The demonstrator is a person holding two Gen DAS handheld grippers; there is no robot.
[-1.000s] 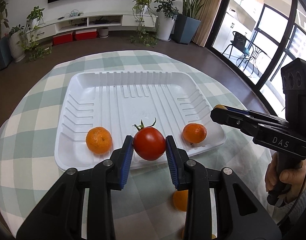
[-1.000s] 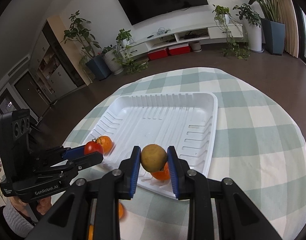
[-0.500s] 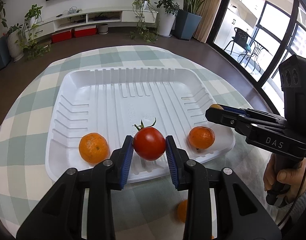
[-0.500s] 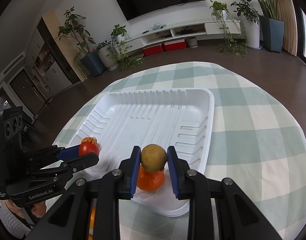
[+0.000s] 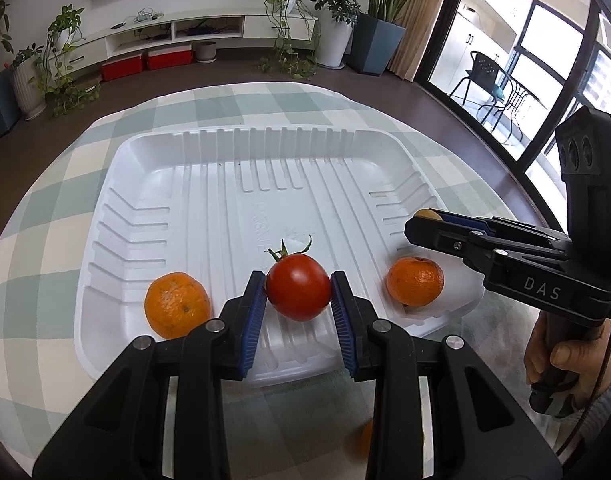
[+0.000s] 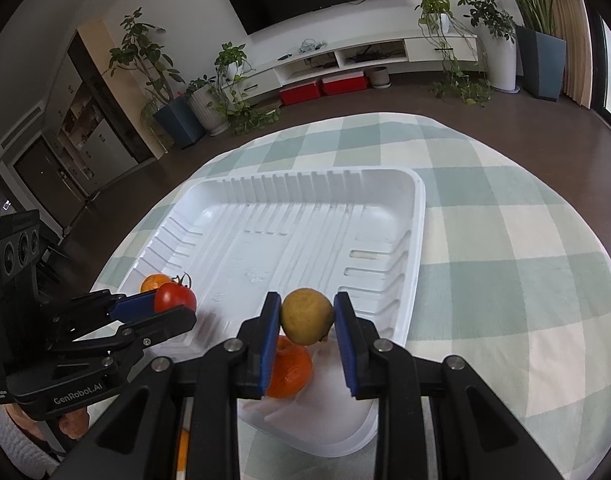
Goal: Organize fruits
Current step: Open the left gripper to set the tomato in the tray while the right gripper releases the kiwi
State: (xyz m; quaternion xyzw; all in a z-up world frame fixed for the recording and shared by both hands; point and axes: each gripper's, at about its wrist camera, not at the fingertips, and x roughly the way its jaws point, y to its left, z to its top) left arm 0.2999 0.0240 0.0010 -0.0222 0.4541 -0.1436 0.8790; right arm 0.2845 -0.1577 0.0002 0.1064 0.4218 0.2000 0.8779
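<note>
Risk assessment: both fruits are round and held only at their sides, so either could roll once released onto the ribbed floor of the white tray (image 5: 241, 184). The yellow-brown fruit (image 6: 306, 315) hangs directly above an orange (image 6: 288, 368) at the tray's near right corner; a release here would likely land it on that orange and send it over the low rim onto the counter (image 6: 505, 240). Squeezing harder could bruise the tomato (image 5: 298, 287).

Pose: the left gripper (image 5: 298, 300) is clamped on the tomato, pointing steeply down over the tray's near edge, with a second orange (image 5: 176, 305) just beside it to the left. The right gripper (image 6: 307, 322) is clamped on the yellow-brown fruit, also angled downward, and sits near the left gripper without touching it. A hand (image 5: 561, 364) holds the right gripper's handle. Another orange shape lies outside the tray, mostly hidden.
</note>
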